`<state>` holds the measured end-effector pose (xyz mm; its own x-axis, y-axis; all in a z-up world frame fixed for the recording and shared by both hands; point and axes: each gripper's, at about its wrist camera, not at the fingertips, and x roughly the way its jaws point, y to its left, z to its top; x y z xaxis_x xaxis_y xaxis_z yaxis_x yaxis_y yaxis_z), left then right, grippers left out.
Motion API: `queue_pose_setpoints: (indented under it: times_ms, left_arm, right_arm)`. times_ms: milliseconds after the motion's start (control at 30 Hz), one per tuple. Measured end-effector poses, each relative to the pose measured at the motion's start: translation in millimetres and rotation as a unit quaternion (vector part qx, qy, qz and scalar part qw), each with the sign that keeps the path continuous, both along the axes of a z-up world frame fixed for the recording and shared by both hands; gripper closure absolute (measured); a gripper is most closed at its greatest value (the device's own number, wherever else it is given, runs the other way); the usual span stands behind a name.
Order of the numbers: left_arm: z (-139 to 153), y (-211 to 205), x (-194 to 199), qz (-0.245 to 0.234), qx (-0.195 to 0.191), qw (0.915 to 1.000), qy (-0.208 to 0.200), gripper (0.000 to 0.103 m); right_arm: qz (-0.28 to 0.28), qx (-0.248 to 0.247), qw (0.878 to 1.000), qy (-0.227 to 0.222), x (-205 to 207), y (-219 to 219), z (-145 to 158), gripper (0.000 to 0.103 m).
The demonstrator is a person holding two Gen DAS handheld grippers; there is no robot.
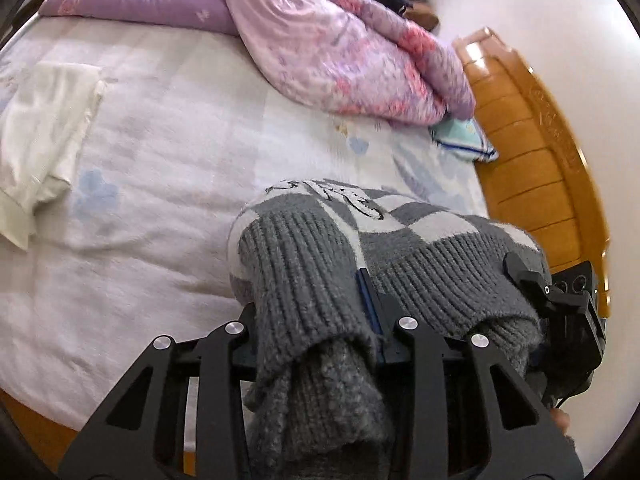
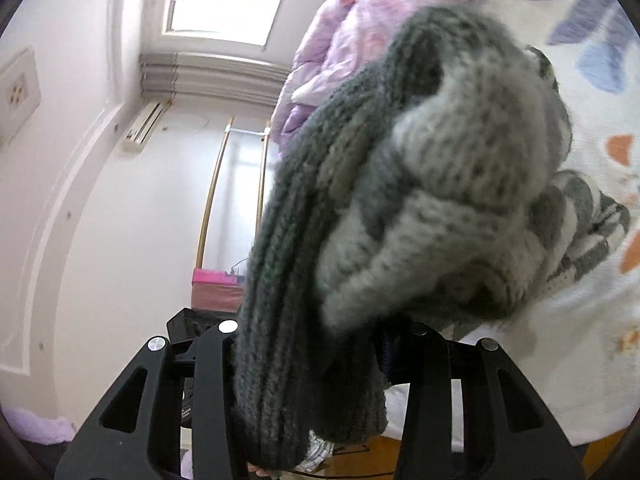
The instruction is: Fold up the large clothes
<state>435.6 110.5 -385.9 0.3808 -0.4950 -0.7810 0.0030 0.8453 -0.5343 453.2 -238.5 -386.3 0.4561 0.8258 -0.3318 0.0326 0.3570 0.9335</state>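
A grey and white checked knit sweater (image 1: 400,240) with a ribbed grey hem is bunched over my left gripper (image 1: 324,312), which is shut on its hem above the bed. The same sweater (image 2: 420,200) fills the right wrist view, draped thickly over my right gripper (image 2: 320,340), which is shut on its ribbed edge. The knit hides both sets of fingertips. My right gripper also shows at the right edge of the left wrist view (image 1: 568,312), next to the sweater.
A floral white bedsheet (image 1: 180,160) covers the bed. A purple and pink quilt (image 1: 320,40) is heaped at the far side. A folded white garment (image 1: 44,140) lies at left. A small teal cloth (image 1: 464,140) lies by the wooden footboard (image 1: 540,160). A wall and a window (image 2: 224,0) stand beyond.
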Motion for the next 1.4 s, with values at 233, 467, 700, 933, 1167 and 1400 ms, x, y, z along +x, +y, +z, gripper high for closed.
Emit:
queue_pose_setpoints:
  times_ms: [233,467,700,933,1167,1400]
  left_arm:
    - [42.4,155.7,29.8,0.045,0.003,0.9969,-0.064,0.068]
    - [83.8,324.8,79.8,0.098,0.055,0.9799,-0.165,0.068]
    - [23.7,436.5,101.6,0.129,0.127,0.9682,-0.172,0.068]
    - [-109.7,480.7,64.5,0.153,0.149,0.9761,-0.038,0.068]
    - [-146.1,489.6,46.0,0.175,0.193,0.9654,-0.008,0.044]
    - [-151.7,495.8,46.4,0.201,0.219,0.9543,0.031,0.013]
  right_arm:
    - [0.050,0.031,0.997,-0.055,56.7,161.8,25.7,0.064]
    - [0.087,0.115,0.983,-0.111,133.7,344.8,23.9,0.064]
    - [0.102,0.088,0.987,-0.091,151.5,471.5,-53.4,0.065]
    - [0.140,-0.053,0.988,0.024,107.7,532.2,-159.4,0.066]
    - [0.098,-0.154,0.978,0.103,84.9,537.7,-199.3,0.058]
    - [0.080,-0.190,0.969,0.138,77.3,530.4,-223.0,0.027]
